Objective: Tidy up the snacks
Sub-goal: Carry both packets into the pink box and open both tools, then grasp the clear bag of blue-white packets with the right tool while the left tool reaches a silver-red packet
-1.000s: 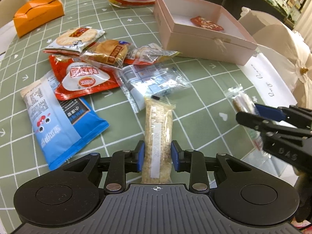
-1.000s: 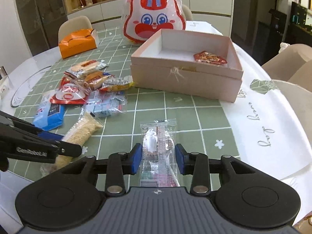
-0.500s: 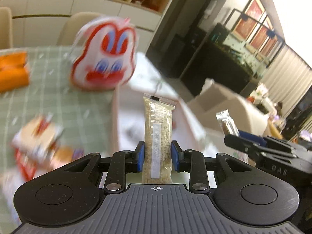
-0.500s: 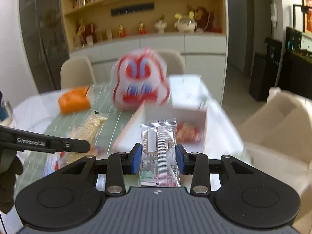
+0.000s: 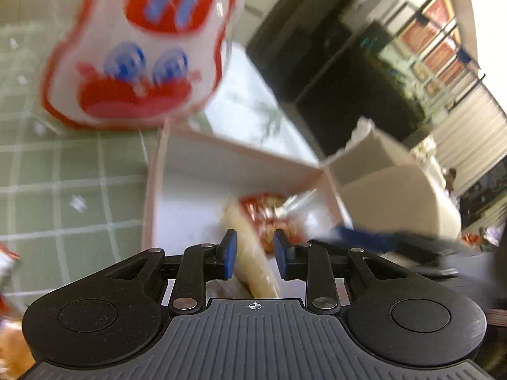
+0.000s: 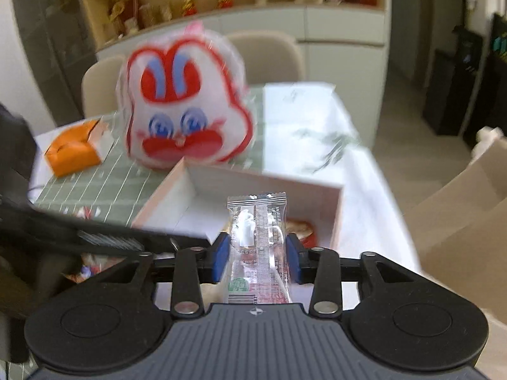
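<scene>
**Snacks over the pink box**

Jaws of my left gripper (image 5: 252, 255) are closing, yet the long cracker stick (image 5: 253, 255) slants loose between them, over the pink box (image 5: 153, 190). My right gripper (image 6: 257, 258) is opening around the clear sachet (image 6: 257, 247), upright above the box's near wall. Beyond the far wall stands a rabbit bag (image 6: 182, 110).
</scene>
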A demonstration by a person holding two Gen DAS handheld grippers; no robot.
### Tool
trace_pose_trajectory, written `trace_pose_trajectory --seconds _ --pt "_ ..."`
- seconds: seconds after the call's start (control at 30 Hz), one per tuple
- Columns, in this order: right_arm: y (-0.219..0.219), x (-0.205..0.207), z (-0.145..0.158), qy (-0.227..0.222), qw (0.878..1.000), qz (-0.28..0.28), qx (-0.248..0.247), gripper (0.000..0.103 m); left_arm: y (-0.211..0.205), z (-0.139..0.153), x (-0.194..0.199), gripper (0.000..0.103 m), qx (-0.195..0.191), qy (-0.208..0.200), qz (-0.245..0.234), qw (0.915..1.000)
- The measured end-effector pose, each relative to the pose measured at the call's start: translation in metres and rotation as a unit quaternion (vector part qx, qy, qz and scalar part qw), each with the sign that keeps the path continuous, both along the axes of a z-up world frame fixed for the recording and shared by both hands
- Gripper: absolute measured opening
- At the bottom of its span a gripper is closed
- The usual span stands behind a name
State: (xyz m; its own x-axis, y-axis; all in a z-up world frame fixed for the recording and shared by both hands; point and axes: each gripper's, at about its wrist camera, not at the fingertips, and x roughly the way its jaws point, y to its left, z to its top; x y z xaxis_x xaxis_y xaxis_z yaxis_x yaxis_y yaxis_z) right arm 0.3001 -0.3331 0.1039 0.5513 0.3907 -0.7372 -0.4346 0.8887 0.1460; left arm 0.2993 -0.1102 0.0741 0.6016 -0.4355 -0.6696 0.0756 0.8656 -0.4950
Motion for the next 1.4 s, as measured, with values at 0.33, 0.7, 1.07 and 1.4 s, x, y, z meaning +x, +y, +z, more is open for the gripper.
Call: trace_pose_trajectory --seconds 0.33,0.7,1.07,1.4 --pt "0.012 -0.083 0.019 -0.058 0.998 0.017 0.022 0.057 0.074 -0.001 -0.077 0.029 0.061 -0.008 0.088 0.9942" --pt "0.111 -0.150 -0.037 0.013 0.995 0.093 0.028 0.074 0.097 -0.034 -0.142 0.030 0.053 0.049 0.031 0.9969" --pt "0.147 -0.178 -0.066 0.028 0.995 0.099 -0.014 0.077 0.123 -0.021 -0.162 0.028 0.030 0.027 0.042 0.9983" --pt "0.068 -0.216 -0.060 0.006 0.996 0.058 -0.065 0.077 0.065 -0.033 -0.106 0.028 0.121 0.016 -0.015 0.9924"
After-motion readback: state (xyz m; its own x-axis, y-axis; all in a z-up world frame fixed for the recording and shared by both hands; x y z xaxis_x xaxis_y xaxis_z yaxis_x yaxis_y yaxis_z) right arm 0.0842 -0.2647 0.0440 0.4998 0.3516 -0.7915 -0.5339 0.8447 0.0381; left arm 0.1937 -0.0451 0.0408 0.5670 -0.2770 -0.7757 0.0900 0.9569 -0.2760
